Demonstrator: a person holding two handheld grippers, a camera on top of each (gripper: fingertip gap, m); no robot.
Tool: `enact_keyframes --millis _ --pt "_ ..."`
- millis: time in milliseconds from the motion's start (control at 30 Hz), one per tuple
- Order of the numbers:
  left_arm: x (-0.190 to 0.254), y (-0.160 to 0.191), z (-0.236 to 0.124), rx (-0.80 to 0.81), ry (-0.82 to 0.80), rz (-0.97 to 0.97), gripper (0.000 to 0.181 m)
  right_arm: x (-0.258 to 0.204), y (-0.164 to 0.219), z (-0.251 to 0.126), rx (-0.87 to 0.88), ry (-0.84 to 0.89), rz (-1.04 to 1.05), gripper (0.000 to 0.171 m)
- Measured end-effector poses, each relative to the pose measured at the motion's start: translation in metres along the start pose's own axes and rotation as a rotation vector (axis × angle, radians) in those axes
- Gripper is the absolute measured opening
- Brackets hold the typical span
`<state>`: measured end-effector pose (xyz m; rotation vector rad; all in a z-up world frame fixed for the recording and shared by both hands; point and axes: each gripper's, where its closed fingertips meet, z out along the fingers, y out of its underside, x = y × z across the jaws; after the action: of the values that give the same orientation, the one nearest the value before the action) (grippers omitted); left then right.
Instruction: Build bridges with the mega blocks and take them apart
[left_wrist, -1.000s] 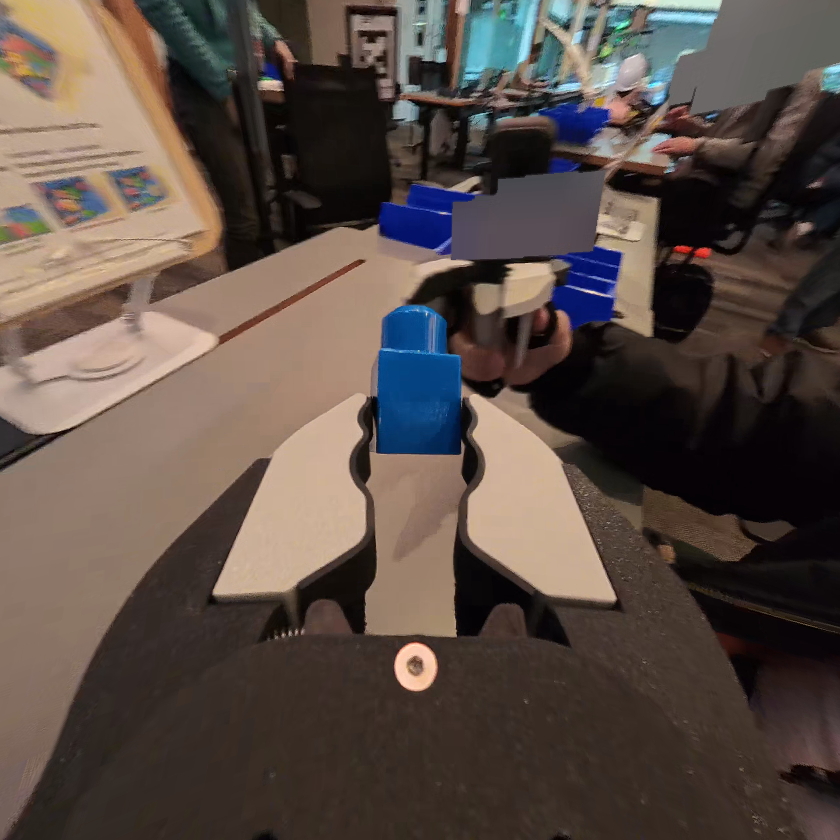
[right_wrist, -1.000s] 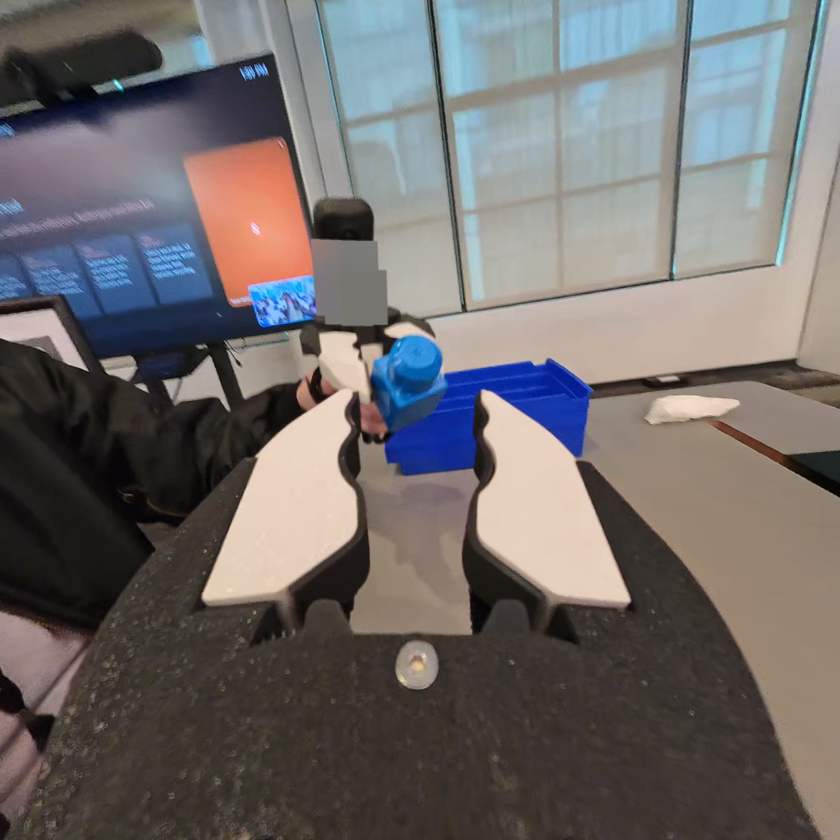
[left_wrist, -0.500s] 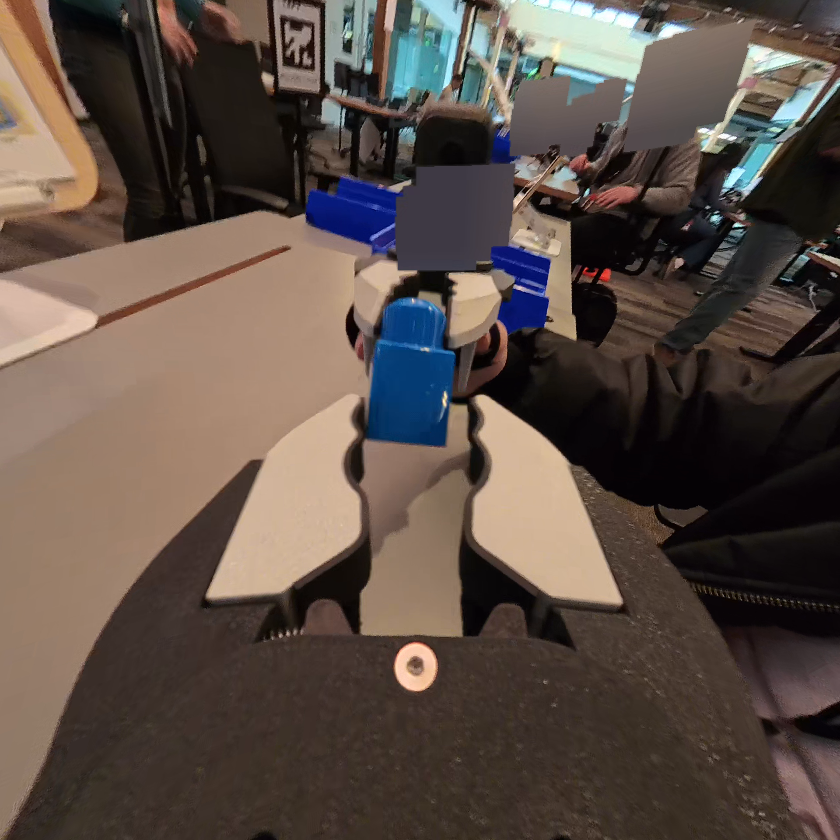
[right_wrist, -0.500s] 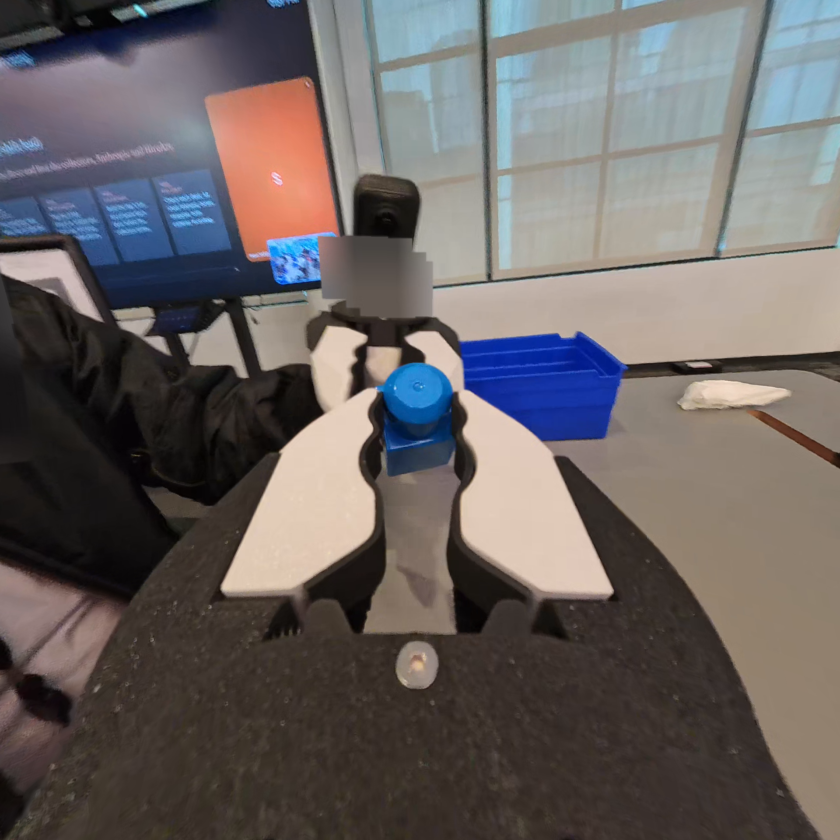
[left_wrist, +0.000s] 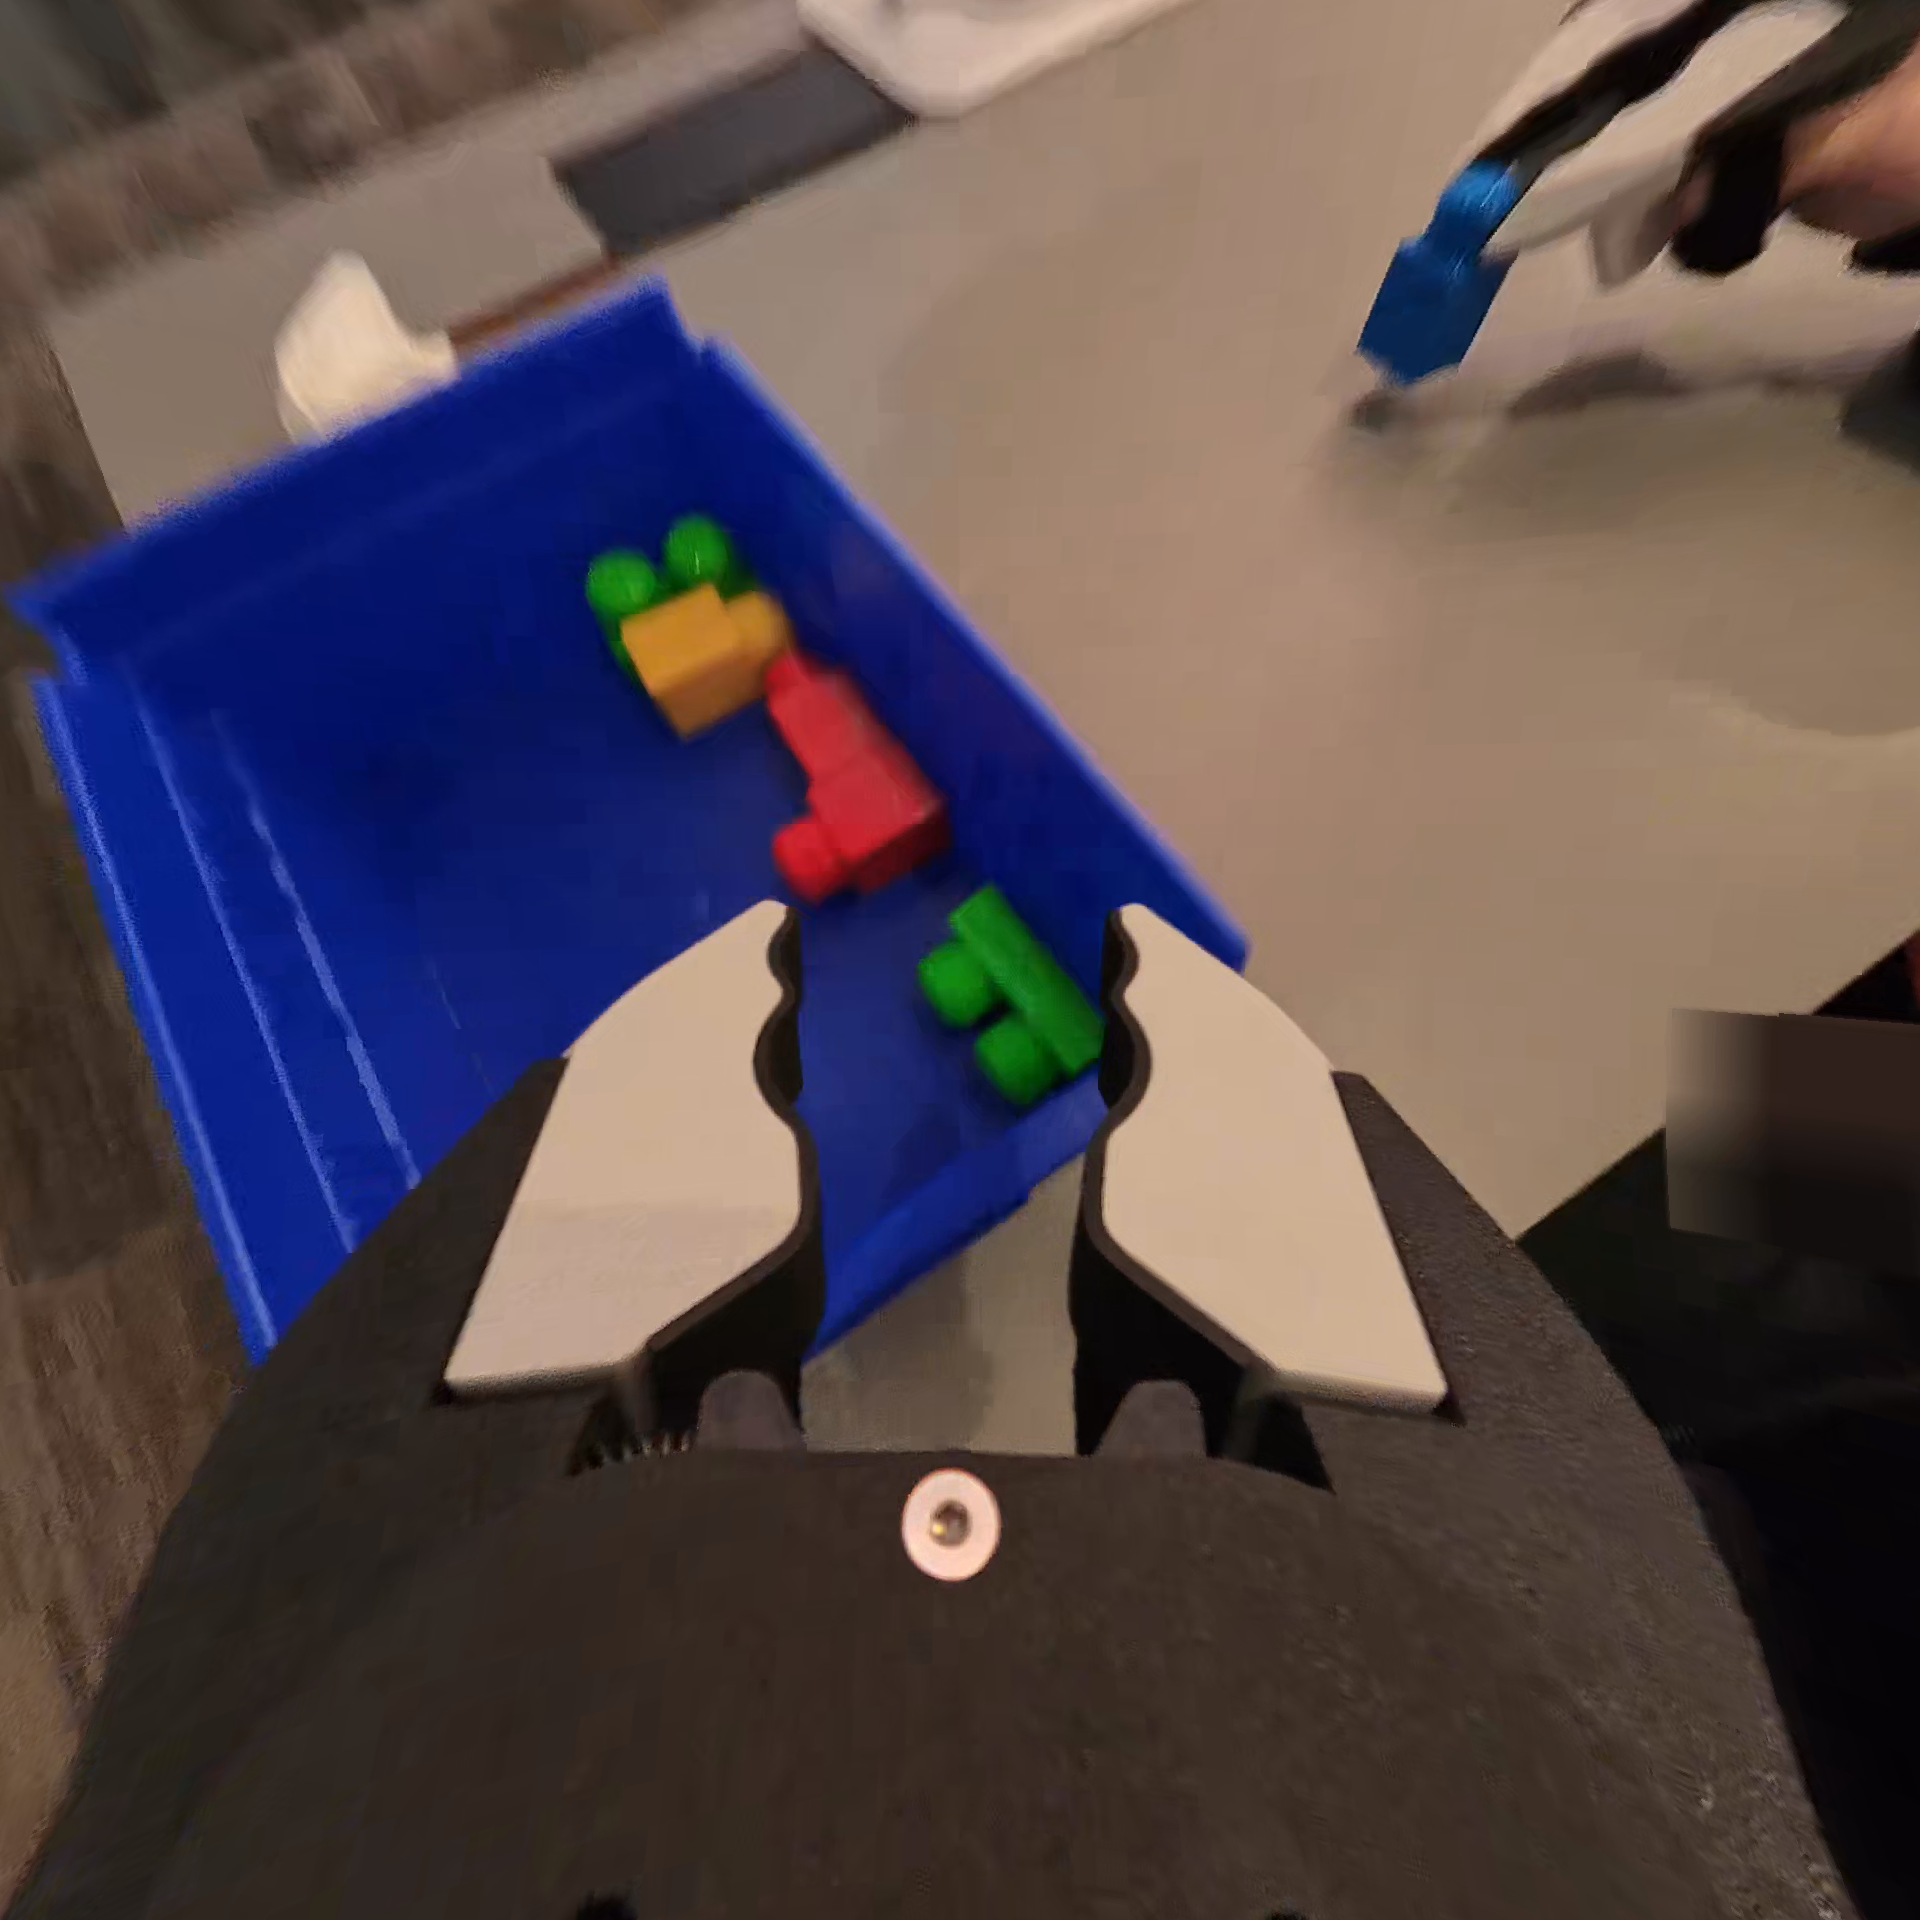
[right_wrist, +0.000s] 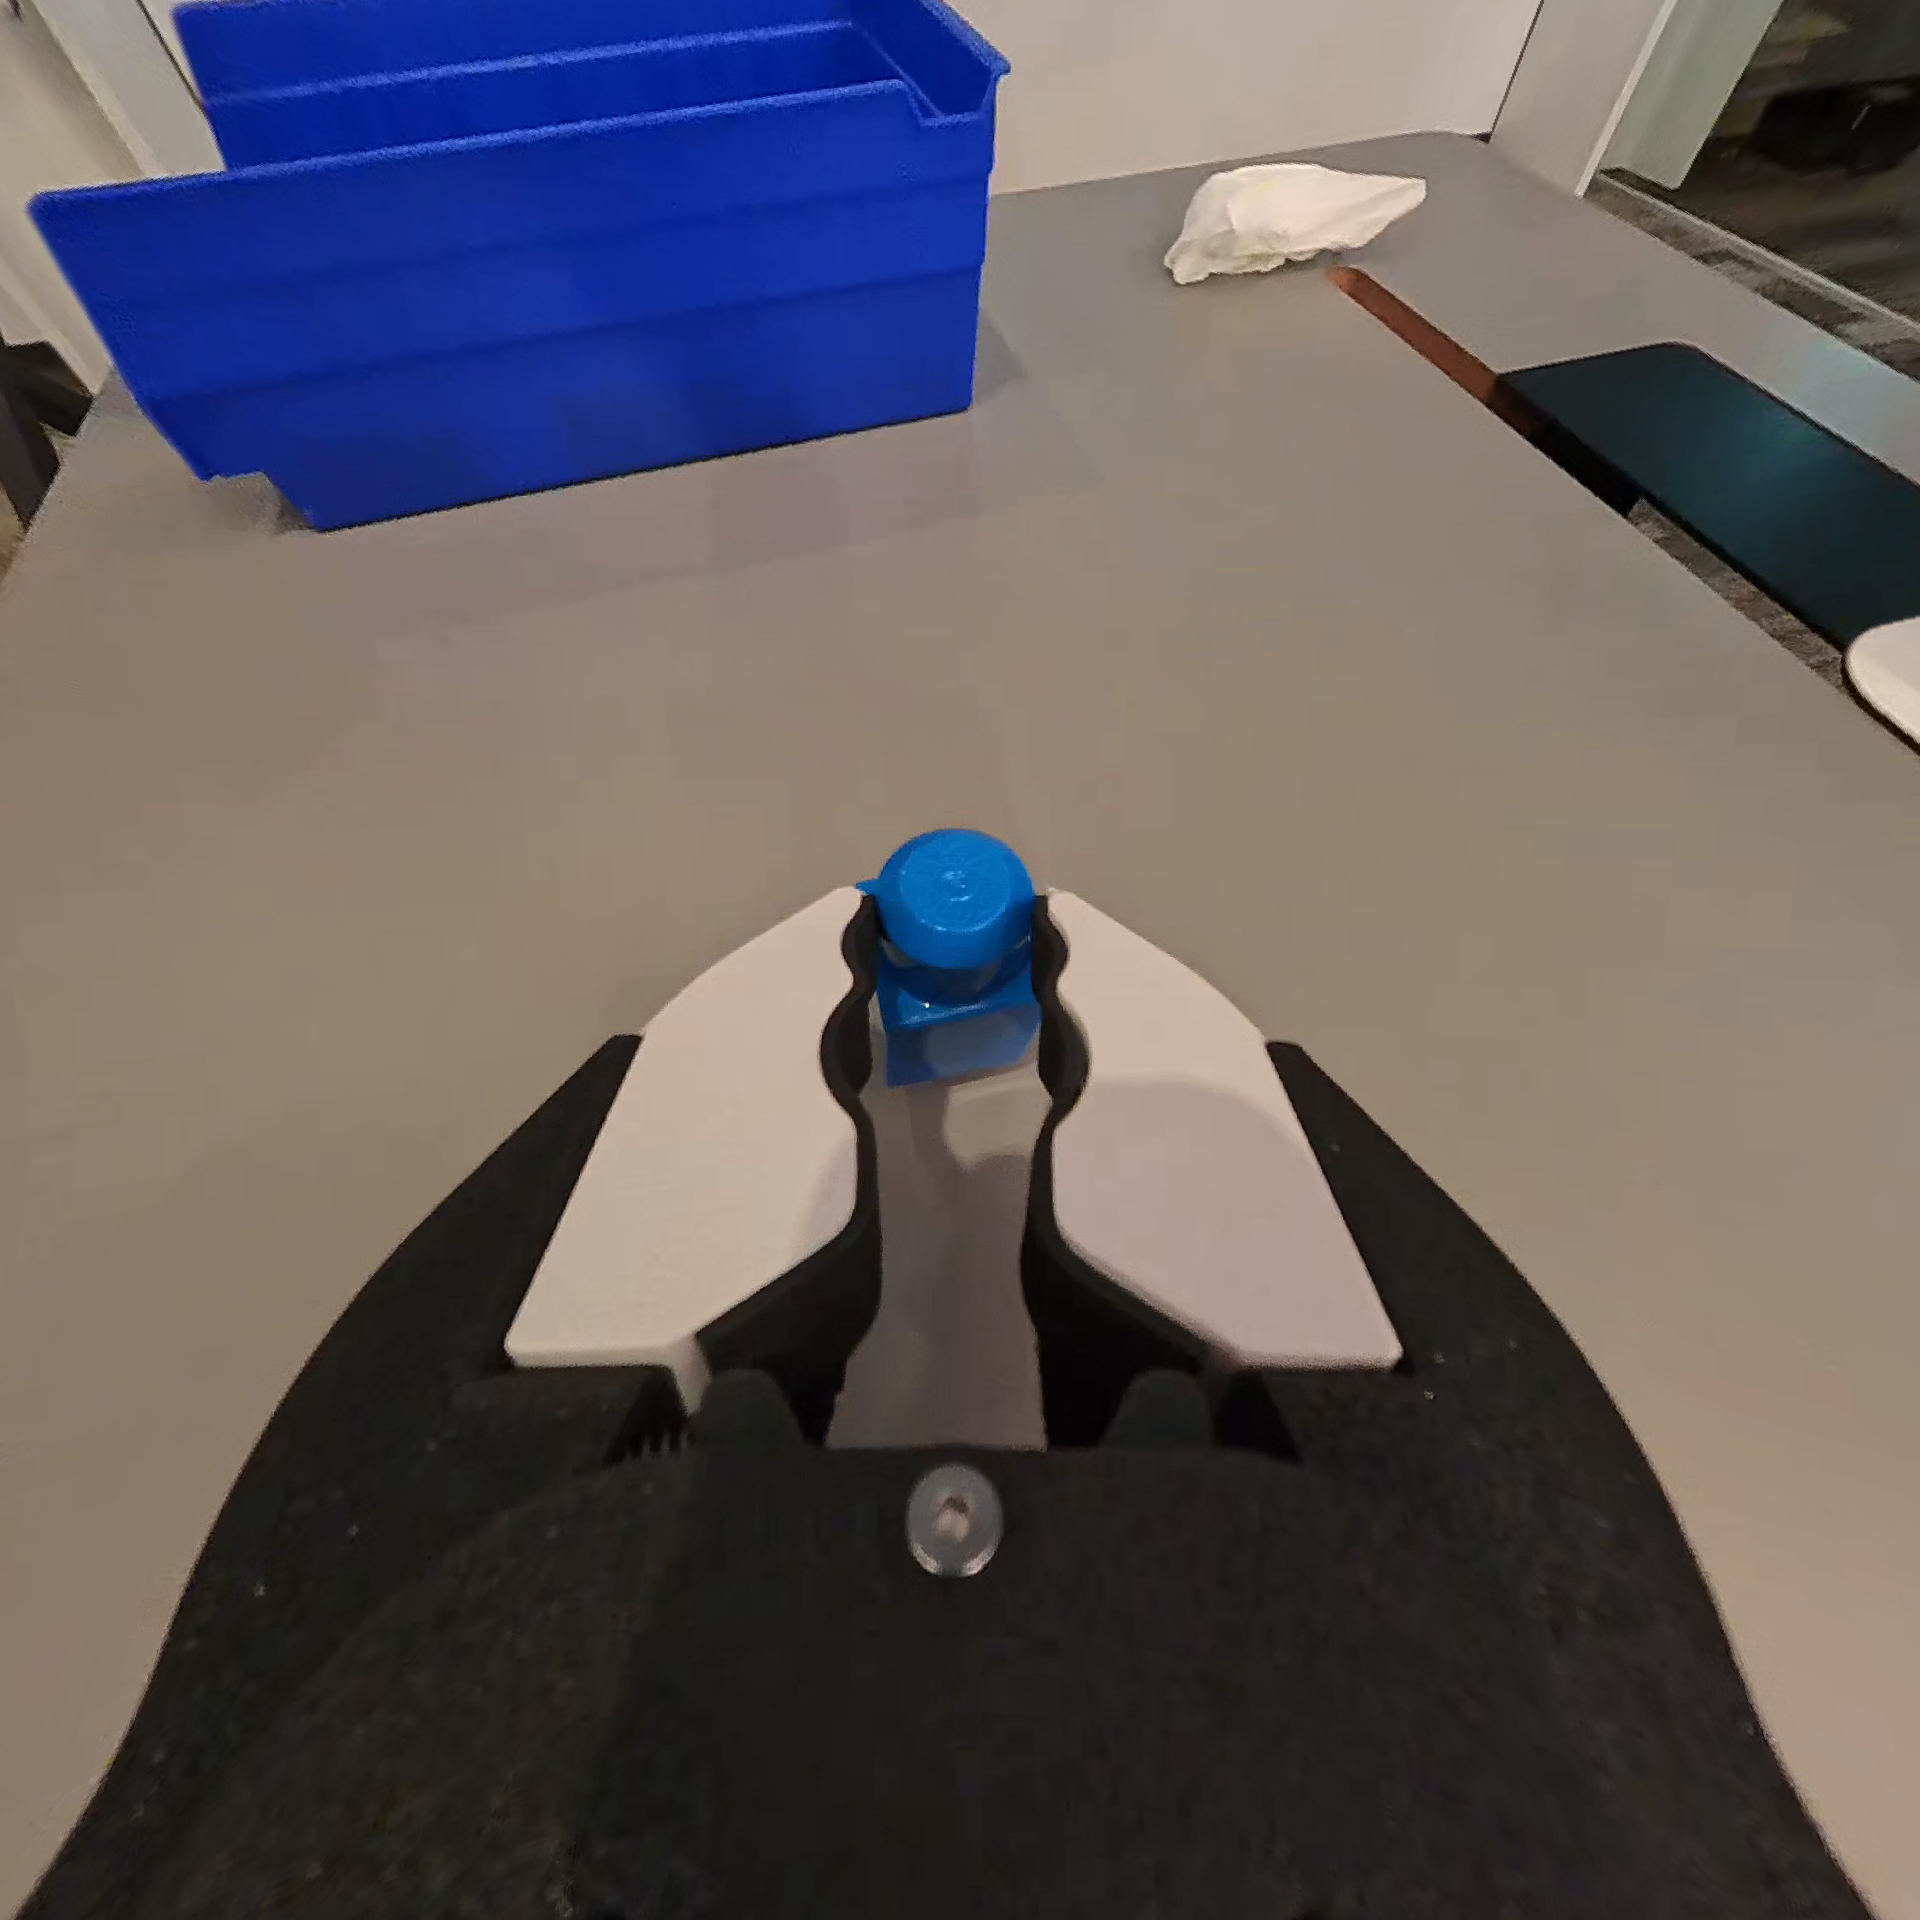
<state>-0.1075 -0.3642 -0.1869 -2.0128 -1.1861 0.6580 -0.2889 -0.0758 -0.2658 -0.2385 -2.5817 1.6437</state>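
Note:
My right gripper (right_wrist: 951, 940) is shut on a small blue block (right_wrist: 954, 971) with one round stud, low over the grey table (right_wrist: 1247, 675). The same block (left_wrist: 1439, 281) shows far right in the left wrist view, close to the tabletop. My left gripper (left_wrist: 951, 940) is open and empty above the near end of a blue bin (left_wrist: 343, 831). In the bin lie a green block (left_wrist: 1013, 1003), a red block (left_wrist: 852, 790), a yellow block (left_wrist: 707, 655) and another green block (left_wrist: 660, 577).
The blue bin stands at the back left in the right wrist view (right_wrist: 561, 312). A crumpled white cloth (right_wrist: 1288, 218) lies at the back right of the table. A dark pad (right_wrist: 1745, 468) lies across the table seam at right. The grippers' ends are close to 35 centimetres from one another.
The blue block has passed from my left gripper to my right. My left gripper opened and swung over the bin. My right gripper lowered the block toward the table.

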Motion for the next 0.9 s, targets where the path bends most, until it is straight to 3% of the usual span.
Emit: enact_keyframes --millis 100,167,300,400,500,600,900 --pt "-0.018 0.032 0.015 -0.154 0.035 -0.029 0.052 0.002 0.003 0.007 -0.022 0.014 0.007 0.028" --pt "-0.026 0.040 0.026 -0.183 0.040 0.059 0.047 0.002 0.008 0.012 -0.047 0.016 -0.002 0.028" --pt "-0.043 0.032 0.049 -0.150 0.022 0.222 0.041 0.000 0.007 0.016 -0.029 -0.002 0.023 0.028" --pt "-0.046 0.027 0.068 -0.160 0.065 0.235 0.051 0.001 0.003 0.015 0.002 0.016 0.021 0.045" --pt "-0.050 0.030 0.085 -0.171 0.100 0.249 0.054 0.000 -0.004 0.009 0.050 0.021 0.022 0.046" --pt "-0.054 0.037 0.099 -0.187 0.088 0.394 0.053 0.000 -0.008 0.002 0.093 0.011 0.052 0.045" --pt "-0.039 0.043 0.123 -0.235 0.298 0.504 0.045 -0.006 -0.007 -0.001 0.113 -0.055 0.102 0.044"
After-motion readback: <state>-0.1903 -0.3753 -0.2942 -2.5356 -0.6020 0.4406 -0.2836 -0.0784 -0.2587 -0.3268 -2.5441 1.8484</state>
